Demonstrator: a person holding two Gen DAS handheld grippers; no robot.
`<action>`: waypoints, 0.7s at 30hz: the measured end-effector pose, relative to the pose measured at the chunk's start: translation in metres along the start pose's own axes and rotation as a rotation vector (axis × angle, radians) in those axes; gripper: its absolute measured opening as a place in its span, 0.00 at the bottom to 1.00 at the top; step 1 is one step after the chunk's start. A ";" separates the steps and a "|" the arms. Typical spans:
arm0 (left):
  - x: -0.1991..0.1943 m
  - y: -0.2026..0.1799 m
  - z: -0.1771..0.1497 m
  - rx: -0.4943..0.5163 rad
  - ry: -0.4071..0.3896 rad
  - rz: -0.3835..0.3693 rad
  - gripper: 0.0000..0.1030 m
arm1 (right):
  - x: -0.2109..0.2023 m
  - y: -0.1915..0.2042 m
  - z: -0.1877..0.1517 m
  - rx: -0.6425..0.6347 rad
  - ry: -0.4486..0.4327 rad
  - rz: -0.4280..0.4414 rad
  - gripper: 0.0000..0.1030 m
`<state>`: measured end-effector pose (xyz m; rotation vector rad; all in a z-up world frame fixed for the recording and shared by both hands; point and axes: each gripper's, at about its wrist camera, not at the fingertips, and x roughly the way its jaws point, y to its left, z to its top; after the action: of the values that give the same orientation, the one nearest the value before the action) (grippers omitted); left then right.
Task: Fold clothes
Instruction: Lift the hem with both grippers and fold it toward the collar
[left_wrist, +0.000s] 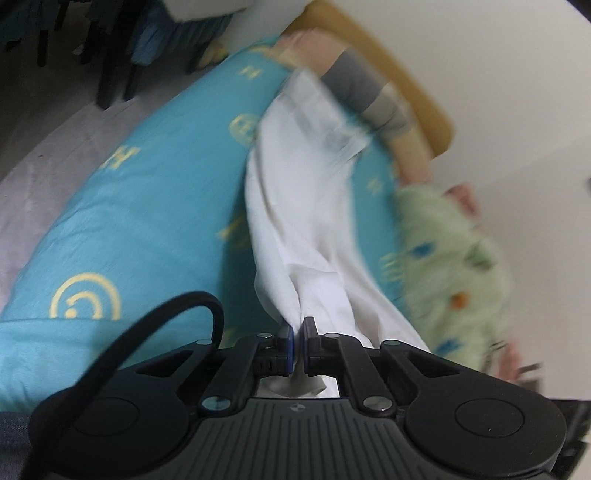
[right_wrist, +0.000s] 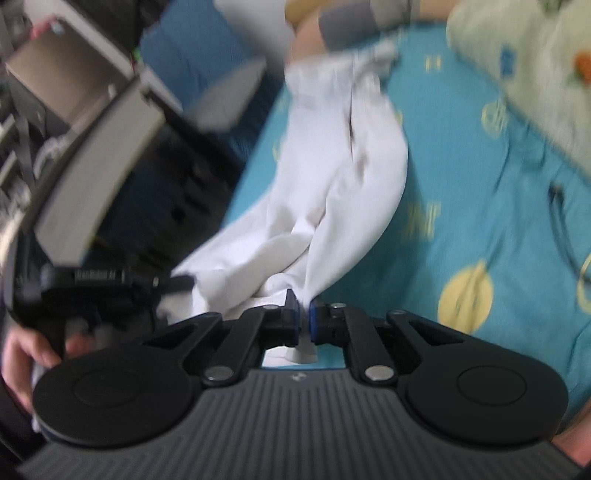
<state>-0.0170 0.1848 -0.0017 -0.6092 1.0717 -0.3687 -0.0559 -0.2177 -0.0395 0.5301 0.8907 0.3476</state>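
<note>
Pinching a bunched edge of the white garment (left_wrist: 295, 229), the left gripper (left_wrist: 297, 328) sits at the lower centre of the left wrist view, its blue-padded jaws nearly together with only cloth between them. A tail of the same fabric pokes out behind the pads, toward the gripper body. From the pinch the garment runs up the middle of the frame in long folds, draped over a turquoise bedspread (left_wrist: 140, 206) printed with yellow letters and rings. At the upper right of that view a grey striped piece of clothing (left_wrist: 369, 99) lies against a wooden headboard (left_wrist: 406, 81), and a pale green patterned quilt (left_wrist: 443, 236) fills the right side. A black cable (left_wrist: 207, 299) loops at the lower left.

In the right wrist view the right gripper (right_wrist: 304, 314) is likewise clamped on a gathered fold of the white garment (right_wrist: 332, 192), jaws narrow, cloth squeezed between the pads. The garment rises from the pinch toward the upper centre, over the same turquoise bedspread (right_wrist: 480, 206). At the left edge of this frame a hand (right_wrist: 26, 354) grips the handle of the other gripper, with white cloth bunched near it. Both views are blurred.
</note>
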 end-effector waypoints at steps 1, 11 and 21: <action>-0.009 -0.006 0.004 -0.003 -0.018 -0.028 0.05 | -0.011 0.005 0.009 0.000 -0.033 0.010 0.08; -0.064 -0.017 -0.038 0.015 -0.068 -0.188 0.04 | -0.079 0.034 -0.006 -0.067 -0.184 0.079 0.08; -0.032 0.002 -0.047 0.036 -0.069 -0.168 0.04 | -0.069 0.005 -0.049 0.017 -0.191 0.109 0.08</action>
<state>-0.0738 0.1911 0.0037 -0.6769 0.9491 -0.5087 -0.1365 -0.2331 -0.0178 0.6187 0.6822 0.3822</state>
